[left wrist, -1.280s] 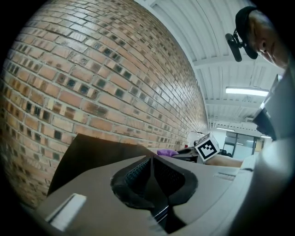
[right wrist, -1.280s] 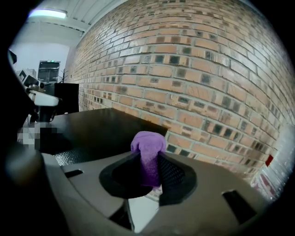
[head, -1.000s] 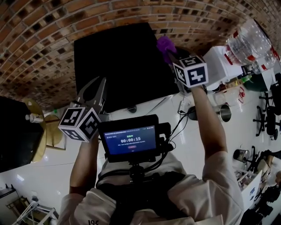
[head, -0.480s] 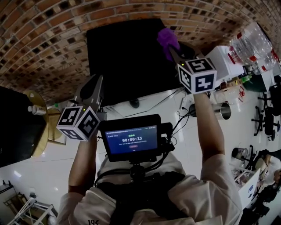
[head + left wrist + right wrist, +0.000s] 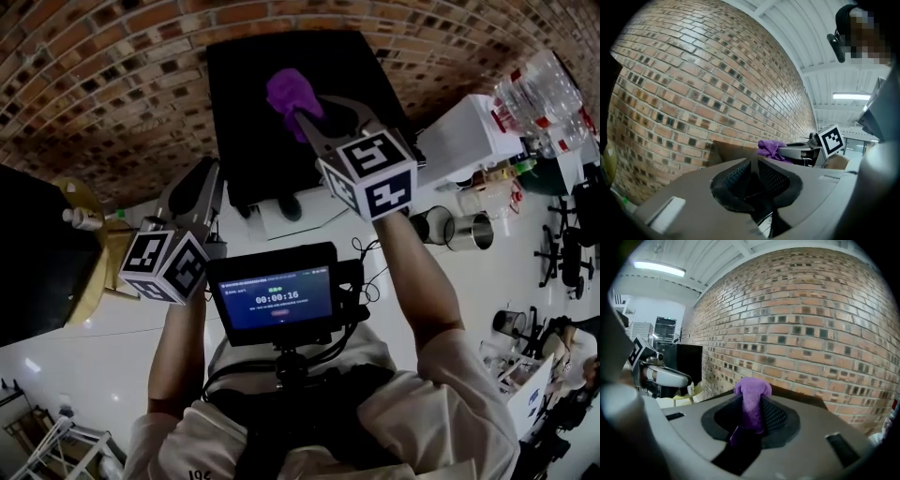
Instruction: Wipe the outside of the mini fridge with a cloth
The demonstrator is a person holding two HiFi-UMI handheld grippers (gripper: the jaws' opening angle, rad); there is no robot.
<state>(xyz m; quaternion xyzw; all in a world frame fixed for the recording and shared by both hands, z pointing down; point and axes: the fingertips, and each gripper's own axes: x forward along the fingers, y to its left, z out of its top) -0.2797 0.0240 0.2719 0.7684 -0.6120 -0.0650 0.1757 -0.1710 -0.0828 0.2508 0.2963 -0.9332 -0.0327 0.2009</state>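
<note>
The mini fridge (image 5: 272,159) is a black box standing with its back against the brick wall (image 5: 94,75), its top face turned up to the head view. Over that top, nearer the wall side than the front edge, is the purple cloth (image 5: 292,92), bunched into a short roll. The roll's long axis runs along the jaws of the right gripper (image 5: 309,120), and its rounded free end sticks out past the tips toward the wall. The right jaws are clamped on the lower part of the roll. Whether the cloth touches the fridge top cannot be told. The left gripper (image 5: 210,176) hangs just off the fridge's left front corner, pointing at the wall. Its jaws are opening with a narrow gap and nothing between them. Nothing lies on the fridge top around the cloth. To the right of the fridge stands a white cabinet (image 5: 459,141) with clear water bottles (image 5: 539,89) beyond it. Metal cups (image 5: 473,232) sit on the floor to the front right of the fridge. Well to its left are a round yellow object (image 5: 89,272) and a dark bulk (image 5: 28,272). In front of the fridge, close to the person's chest, a small screen (image 5: 281,298) is mounted.
</note>
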